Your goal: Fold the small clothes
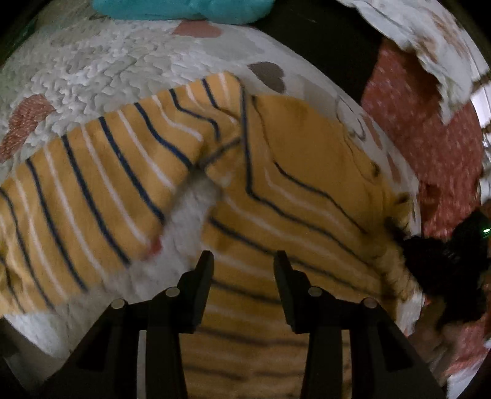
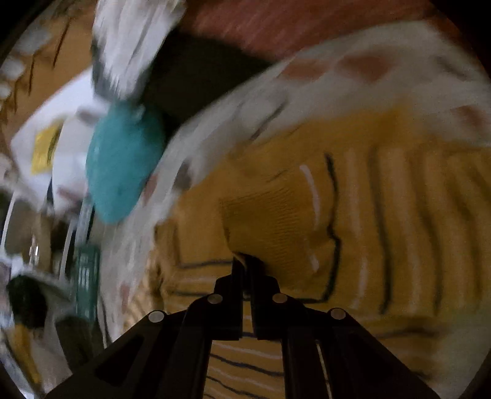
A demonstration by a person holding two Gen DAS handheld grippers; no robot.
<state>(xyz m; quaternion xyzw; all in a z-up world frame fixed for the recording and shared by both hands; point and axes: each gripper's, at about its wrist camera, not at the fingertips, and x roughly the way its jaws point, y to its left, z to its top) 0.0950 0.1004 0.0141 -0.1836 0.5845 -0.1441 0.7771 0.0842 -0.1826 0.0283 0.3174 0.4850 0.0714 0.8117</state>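
On the white textured bedspread (image 1: pixel 92 70), the mustard striped garment (image 1: pixel 307 172) lies spread; left claw (image 1: pixel 244 256) hovers open over it, right claw (image 2: pixel 244 261) pinches its fabric. Teal cloth (image 1: pixel 184 9) lies far.

Mustard striped garment (image 1: pixel 129 184) of soft matt knit cloth, white bedspread (image 1: pixel 92 70) with rough bumpy texture, teal cloth (image 1: pixel 184 9) fuzzy at twelve o'clock, left hand-held gripper (image 1: pixel 244 261) matt black plastic
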